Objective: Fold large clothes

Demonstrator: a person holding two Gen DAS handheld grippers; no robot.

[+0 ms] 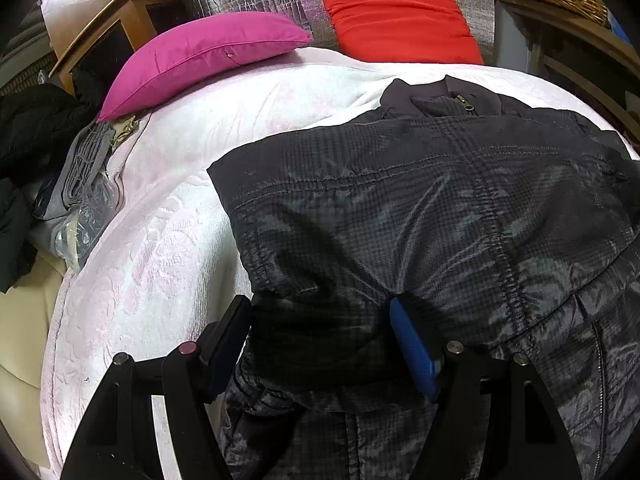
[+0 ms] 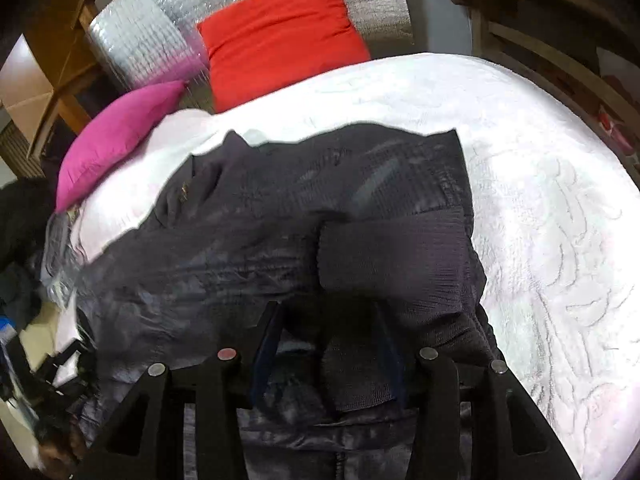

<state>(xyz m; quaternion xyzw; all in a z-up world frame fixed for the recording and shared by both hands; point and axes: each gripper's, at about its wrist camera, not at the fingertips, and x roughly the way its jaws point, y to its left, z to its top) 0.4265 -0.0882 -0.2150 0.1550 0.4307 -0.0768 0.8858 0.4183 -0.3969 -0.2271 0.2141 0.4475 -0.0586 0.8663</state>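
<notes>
Both sleeves look folded in on the quilted jacket [image 1: 440, 208] mid-bed [image 1: 168, 248]; I've got left gripper [image 1: 320, 344] and right gripper [image 2: 326, 344] fingers clamping its hem, lengthwise fold remaining.

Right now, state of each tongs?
Left tongs: closed on a bunched fold of the dark jacket.
Right tongs: closed on the jacket's ribbed hem.

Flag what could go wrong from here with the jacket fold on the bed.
1. The puffy dark jacket bunches thickly between each gripper's jaws, left gripper and right gripper; the slick fabric may slip out.
2. The ribbed cuff lies loose on top and may flop off the fold.
</notes>
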